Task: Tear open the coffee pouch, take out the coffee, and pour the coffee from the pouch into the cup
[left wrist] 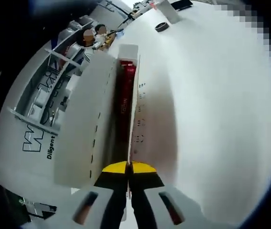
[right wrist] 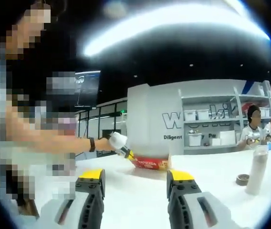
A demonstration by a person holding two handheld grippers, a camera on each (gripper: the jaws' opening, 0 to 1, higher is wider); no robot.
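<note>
Two tools show here, and the white box (left wrist: 95, 119) on the counter (left wrist: 212, 109) serves as the landmark. In the left gripper view the left tool (left wrist: 128, 168) has its yellow-tipped jaws pressed together at the near end of the box, pinching the thin white wall that runs away from the camera. The box lies open lengthwise, and a red coffee pouch (left wrist: 125, 95) sits inside it, just beyond the jaw tips and stretching toward the far end of the box. One white flap lies folded out to the left of the pouch; the pinched wall stands to its right, with small dark print on its outer face. Beyond the far end of the box, well apart from it, a small dark round object (left wrist: 161, 26) rests on the counter.

In the right gripper view the right tool (right wrist: 134, 177) hangs above the counter with its jaws spread wide and nothing between them. The box (right wrist: 150, 163) lies well ahead of it, its red side facing the camera, framed between the two jaws. The left tool (right wrist: 124, 151) reaches the left end of the box, held by a person's hand (right wrist: 110, 141). To the right of the box, well apart, stand a tall white bottle (right wrist: 256, 171) and a small dark bowl (right wrist: 243, 179).
</note>
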